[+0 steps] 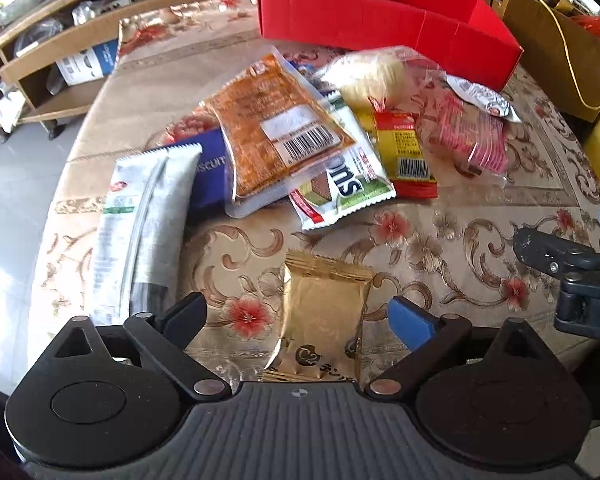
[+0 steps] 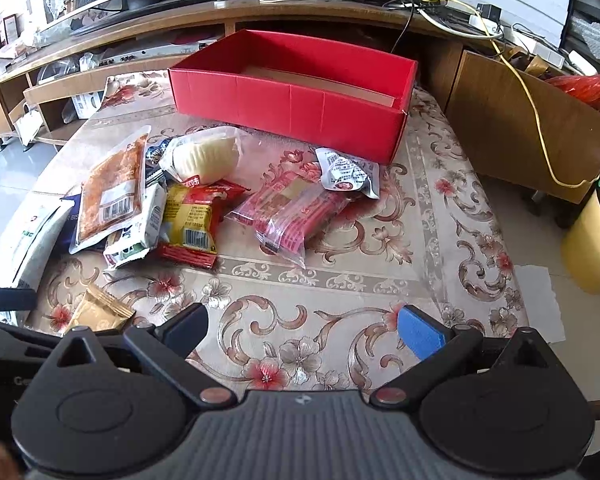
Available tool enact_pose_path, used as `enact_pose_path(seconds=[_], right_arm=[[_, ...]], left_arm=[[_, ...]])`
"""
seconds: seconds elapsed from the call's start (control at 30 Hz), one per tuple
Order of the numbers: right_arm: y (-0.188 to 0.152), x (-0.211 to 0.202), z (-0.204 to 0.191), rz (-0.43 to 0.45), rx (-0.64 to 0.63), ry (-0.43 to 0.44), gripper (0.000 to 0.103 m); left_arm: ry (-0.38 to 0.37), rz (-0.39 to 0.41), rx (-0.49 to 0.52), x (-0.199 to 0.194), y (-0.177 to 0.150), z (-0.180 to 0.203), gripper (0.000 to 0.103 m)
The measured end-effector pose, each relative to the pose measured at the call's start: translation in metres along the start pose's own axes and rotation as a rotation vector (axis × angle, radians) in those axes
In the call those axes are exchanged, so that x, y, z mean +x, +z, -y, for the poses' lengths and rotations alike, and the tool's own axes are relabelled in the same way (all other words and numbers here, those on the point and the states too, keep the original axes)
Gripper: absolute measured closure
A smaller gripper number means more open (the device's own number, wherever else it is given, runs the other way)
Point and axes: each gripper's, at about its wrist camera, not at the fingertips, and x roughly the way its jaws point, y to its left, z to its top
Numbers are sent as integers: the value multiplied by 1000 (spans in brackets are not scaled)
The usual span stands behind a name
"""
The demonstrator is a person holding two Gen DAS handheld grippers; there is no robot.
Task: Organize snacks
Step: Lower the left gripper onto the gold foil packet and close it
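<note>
1. The left gripper (image 1: 300, 316) hovered low with fingers spread wide, straddling a gold foil snack packet (image 1: 324, 316).
2. The right gripper (image 2: 302, 328) hung wide apart, gripping nothing.
3. The open red cardboard box (image 2: 292, 100) lay beyond the heaped snack packets (image 2: 188, 200).

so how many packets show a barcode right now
2, both in the pile. One barcode is on the orange packet at the left, one on the yellow packet beside it. Others may lie face down or underneath.
</note>
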Motion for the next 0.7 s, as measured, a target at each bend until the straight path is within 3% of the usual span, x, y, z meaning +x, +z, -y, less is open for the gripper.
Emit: enact_pose_path(seconds=[0.27, 0.47, 0.7], right_arm=[[1, 2, 1, -14, 8, 25, 4], [4, -3, 5, -5, 26, 53, 11], [14, -14, 8, 31, 39, 85, 16]], left_arm=[[10, -14, 12, 9, 1, 2, 8], [5, -7, 21, 7, -2, 0, 11], [-3, 19, 30, -2, -4, -1, 40]])
